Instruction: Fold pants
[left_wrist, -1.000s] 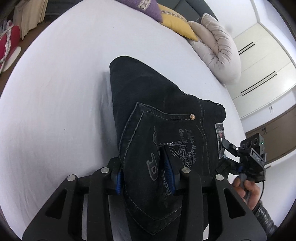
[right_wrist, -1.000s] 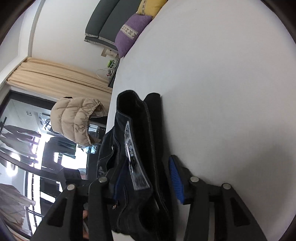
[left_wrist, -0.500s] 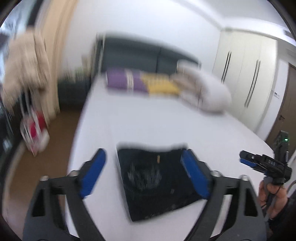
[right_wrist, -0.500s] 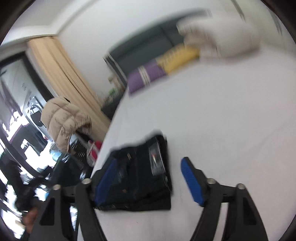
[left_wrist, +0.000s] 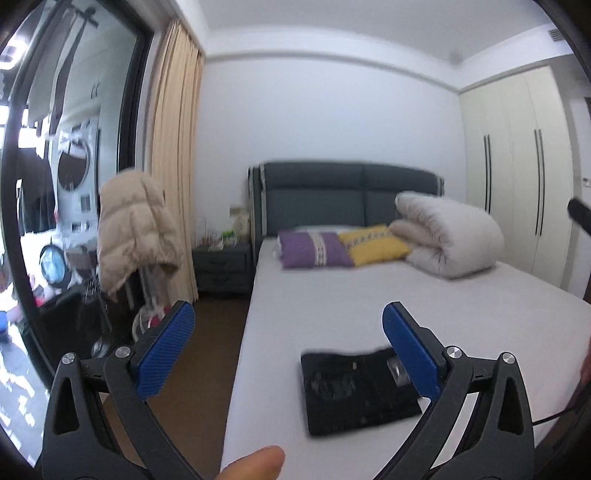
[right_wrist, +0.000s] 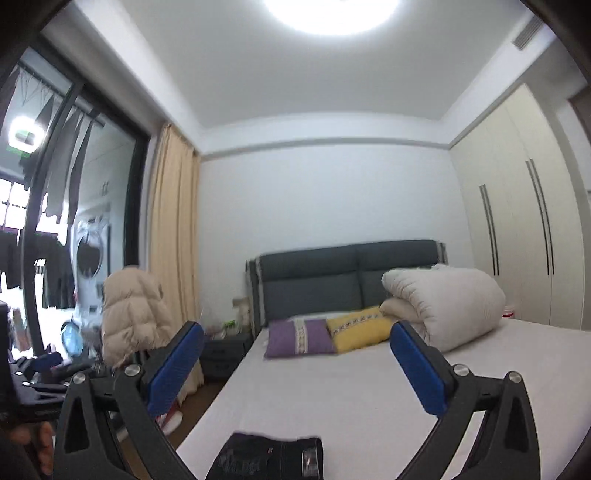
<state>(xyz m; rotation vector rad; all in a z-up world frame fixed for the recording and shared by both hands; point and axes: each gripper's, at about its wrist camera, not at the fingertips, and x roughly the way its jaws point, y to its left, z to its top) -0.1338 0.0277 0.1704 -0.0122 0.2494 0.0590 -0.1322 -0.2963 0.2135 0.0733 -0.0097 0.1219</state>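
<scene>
The dark folded pants (left_wrist: 358, 395) lie as a flat rectangle on the white bed (left_wrist: 332, 295), near its front left corner. My left gripper (left_wrist: 288, 310) hangs well above and behind them, its jaws opening wide with nothing between the blue pads (left_wrist: 166, 354). In the right wrist view the pants (right_wrist: 266, 458) show at the bottom edge. Raised above them, my right gripper (right_wrist: 297, 328) points level at the headboard, its jaws also opening, with only air between them.
A rolled cream duvet (left_wrist: 447, 236), a yellow pillow (left_wrist: 373, 245) and a purple pillow (left_wrist: 314, 253) sit at the head of the bed. A beige puffer jacket (left_wrist: 136, 236) hangs left of the bed. A nightstand (left_wrist: 221, 266) and wardrobe (left_wrist: 517, 184) flank it.
Both grippers let go of the pants, opened wide and rose away from the bed, tilting up to face the room. The pants stayed folded on the sheet.
</scene>
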